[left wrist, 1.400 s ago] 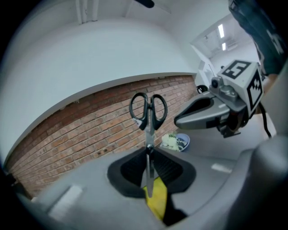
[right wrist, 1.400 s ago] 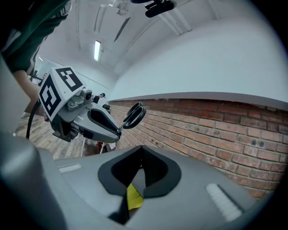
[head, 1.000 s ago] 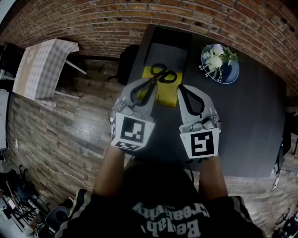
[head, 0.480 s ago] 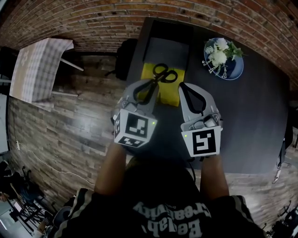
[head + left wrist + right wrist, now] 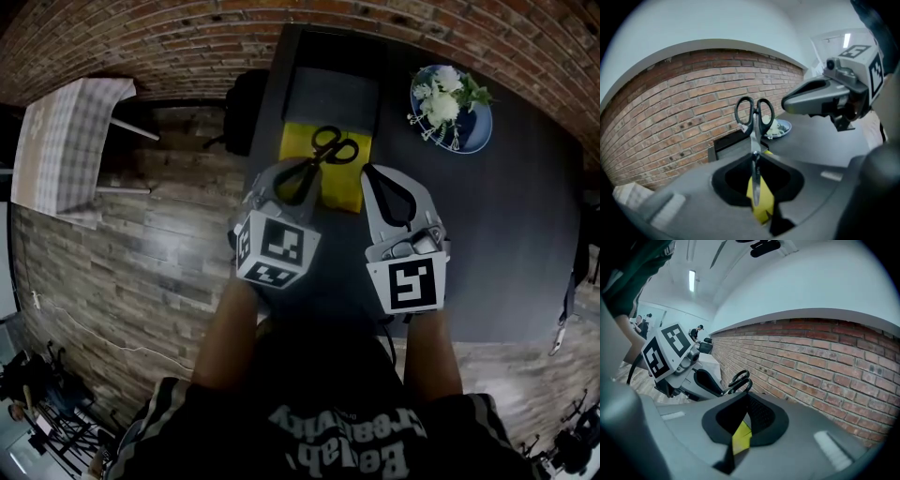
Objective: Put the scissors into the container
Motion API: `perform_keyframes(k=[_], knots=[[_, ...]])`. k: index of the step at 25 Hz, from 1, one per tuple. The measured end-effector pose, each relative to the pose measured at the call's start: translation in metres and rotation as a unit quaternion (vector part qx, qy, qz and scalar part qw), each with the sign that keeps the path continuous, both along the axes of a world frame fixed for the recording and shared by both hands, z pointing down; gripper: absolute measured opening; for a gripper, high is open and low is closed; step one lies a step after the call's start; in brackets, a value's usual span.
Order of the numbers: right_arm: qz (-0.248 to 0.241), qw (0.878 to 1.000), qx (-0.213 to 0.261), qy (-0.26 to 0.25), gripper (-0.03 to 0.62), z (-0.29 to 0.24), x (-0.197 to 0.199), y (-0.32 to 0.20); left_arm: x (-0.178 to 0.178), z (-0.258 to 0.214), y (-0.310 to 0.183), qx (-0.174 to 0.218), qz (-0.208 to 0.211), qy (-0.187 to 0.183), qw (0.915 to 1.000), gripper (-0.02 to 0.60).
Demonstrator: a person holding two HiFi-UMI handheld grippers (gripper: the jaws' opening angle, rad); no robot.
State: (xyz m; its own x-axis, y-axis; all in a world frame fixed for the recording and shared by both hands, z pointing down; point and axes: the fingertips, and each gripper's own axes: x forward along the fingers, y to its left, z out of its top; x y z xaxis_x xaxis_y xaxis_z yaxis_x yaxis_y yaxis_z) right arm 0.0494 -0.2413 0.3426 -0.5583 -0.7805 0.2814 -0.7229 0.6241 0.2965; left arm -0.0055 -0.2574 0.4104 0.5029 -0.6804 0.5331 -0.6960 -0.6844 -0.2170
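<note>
Black-handled scissors (image 5: 333, 147) are held by their blades in my left gripper (image 5: 305, 171), handles pointing away from me. They hang over a yellow mat (image 5: 349, 186) on the dark table (image 5: 487, 234). In the left gripper view the blades (image 5: 755, 154) run up between the shut jaws, and the handle loops (image 5: 754, 112) stand above them. Just beyond the mat sits a dark grey container (image 5: 331, 96), open on top. My right gripper (image 5: 369, 172) hovers beside the left one, shut with nothing in it. The right gripper view shows its jaws (image 5: 745, 398) meeting, with yellow behind them.
A blue plate with white flowers (image 5: 444, 101) sits at the table's far right. A brick wall (image 5: 169, 37) runs behind the table. A checked-cloth table (image 5: 66, 141) stands on the wooden floor to the left. The table's left edge lies close to the container.
The left gripper has rolled a little, so its marker cube is tilted. The scissors stay in its jaws over the yellow mat. The right gripper has barely moved.
</note>
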Motion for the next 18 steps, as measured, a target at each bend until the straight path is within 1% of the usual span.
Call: perform_keyframes(k=[4, 9, 15, 18], knots=[[0.003, 1.0, -0.004, 0.005, 0.006, 0.006, 0.002, -0.003, 0.0, 0.011, -0.005, -0.012, 0.0, 0.001, 0.9999, 0.051], [0.002, 1.0, -0.01, 0.006, 0.006, 0.014, 0.002, -0.005, -0.002, 0.027, -0.011, -0.021, -0.001, -0.009, 0.9997, 0.051], [0.004, 1.0, -0.019, 0.012, 0.008, 0.024, 0.004, -0.009, -0.002, 0.046, -0.014, -0.039, 0.0, -0.013, 0.9992, 0.051], [0.003, 1.0, -0.024, 0.017, 0.006, 0.03, 0.003, -0.009, -0.004, 0.058, -0.016, -0.052, -0.006, -0.019, 0.9985, 0.051]])
